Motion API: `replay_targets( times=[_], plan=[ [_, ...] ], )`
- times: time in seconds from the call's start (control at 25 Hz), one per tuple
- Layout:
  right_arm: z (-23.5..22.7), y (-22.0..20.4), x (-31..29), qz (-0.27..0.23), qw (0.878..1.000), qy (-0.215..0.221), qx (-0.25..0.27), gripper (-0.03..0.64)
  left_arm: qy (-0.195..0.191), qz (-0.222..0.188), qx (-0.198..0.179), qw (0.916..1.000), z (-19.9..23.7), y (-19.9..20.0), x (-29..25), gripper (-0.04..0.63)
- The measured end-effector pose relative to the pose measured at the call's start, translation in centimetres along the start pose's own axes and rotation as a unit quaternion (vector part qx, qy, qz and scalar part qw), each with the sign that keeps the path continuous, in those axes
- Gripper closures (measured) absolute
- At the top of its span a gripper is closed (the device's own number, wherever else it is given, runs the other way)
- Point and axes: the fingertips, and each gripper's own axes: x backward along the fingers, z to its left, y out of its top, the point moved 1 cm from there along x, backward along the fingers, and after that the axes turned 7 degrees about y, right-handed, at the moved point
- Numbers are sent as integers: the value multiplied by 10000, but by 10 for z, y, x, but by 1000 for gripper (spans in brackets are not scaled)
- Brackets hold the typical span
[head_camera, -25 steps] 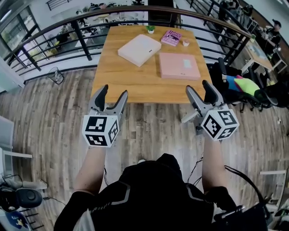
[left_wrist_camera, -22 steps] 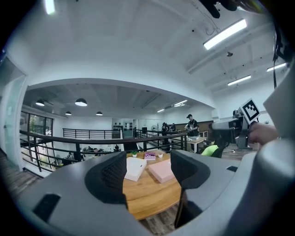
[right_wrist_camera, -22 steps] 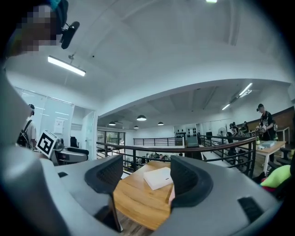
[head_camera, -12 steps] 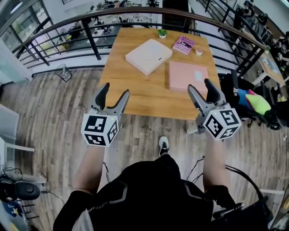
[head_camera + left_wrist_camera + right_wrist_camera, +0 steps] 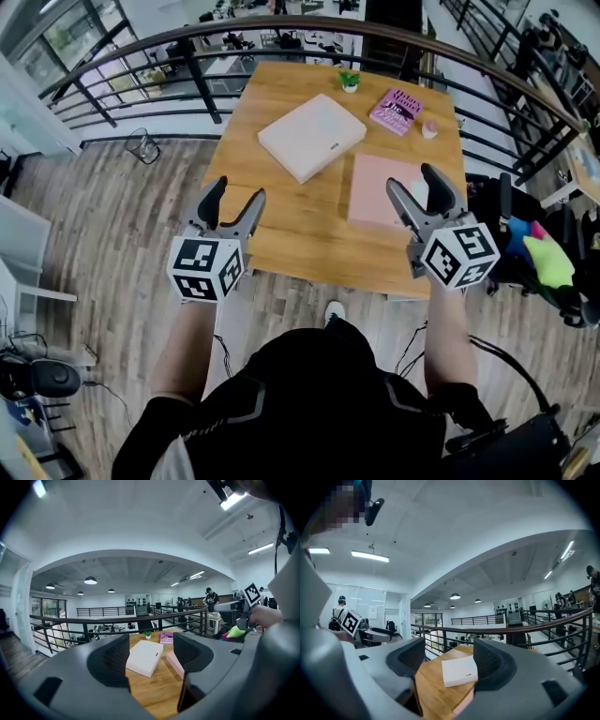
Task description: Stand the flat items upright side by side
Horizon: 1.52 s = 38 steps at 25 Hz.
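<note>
The white flat box (image 5: 312, 137) lies flat near the middle of the table (image 5: 281, 217), turned at an angle to the table's edges. A small dark mark sits on its top near one edge, too small for me to read. Just beside it, toward my right, the pink flat box (image 5: 373, 192) also lies flat, with a pale label whose print I can't make out. Both boxes are closed, so I can't tell what is inside. Further back lies the pink book (image 5: 397, 110), flat, with dark lettering on its cover that I can't read. A small potted plant (image 5: 350, 81) stands at the far edge, green leaves in a white pot, and a small pink cup (image 5: 429, 129) sits just beside the book.

My left tool (image 5: 237, 190) hangs over the table's near left corner, jaws apart and nothing between them. My right tool (image 5: 412, 178) is over the pink flat box, jaws likewise spread and empty. A dark railing (image 5: 281, 23) curves round behind the table.
</note>
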Motion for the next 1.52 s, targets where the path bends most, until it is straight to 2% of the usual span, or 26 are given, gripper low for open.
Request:
replay_targets(
  times=[0.2, 0.4, 0.52, 0.64, 0.76, 0.92, 1.08, 1.24, 1.4, 1.52],
  plan=[
    [-49, 2, -25, -139, 9985, 462, -265, 276, 185, 154, -66, 9997, -13, 3, -46, 288],
    [-88, -11, -52, 222, 9976, 653, -26, 273, 290, 408, -113, 9987, -22, -6, -82, 288],
    [-105, -31, -69, 333, 9967, 709, -193, 275, 424, 632, -76, 9971, -14, -31, -109, 288],
    [-121, -55, -87, 543, 9955, 773, -85, 273, 305, 927, 329, 9947, -8, -62, -137, 288],
    [-134, -76, -108, 788, 9930, 869, 167, 273, 218, 1169, 265, 9925, -3, -89, -162, 288],
    [-160, -100, -147, 1024, 9888, 1084, 10, 275, 312, 1198, 394, 9915, 14, -104, -193, 284],
    [-183, -123, -183, 1264, 9862, 1072, 62, 276, 146, 1582, 438, 9863, 19, -134, -218, 281],
    [-202, -154, -216, 1626, 9775, 1316, 273, 288, 498, 1645, 313, 9846, 27, -156, -236, 281],
    [-229, -188, -244, 1978, 9697, 1410, 258, 287, 157, 1931, 406, 9802, 16, -179, -254, 281],
    [-249, -219, -262, 2376, 9602, 1404, 420, 279, 158, 2129, 536, 9755, 18, -197, -267, 281]
  ],
)
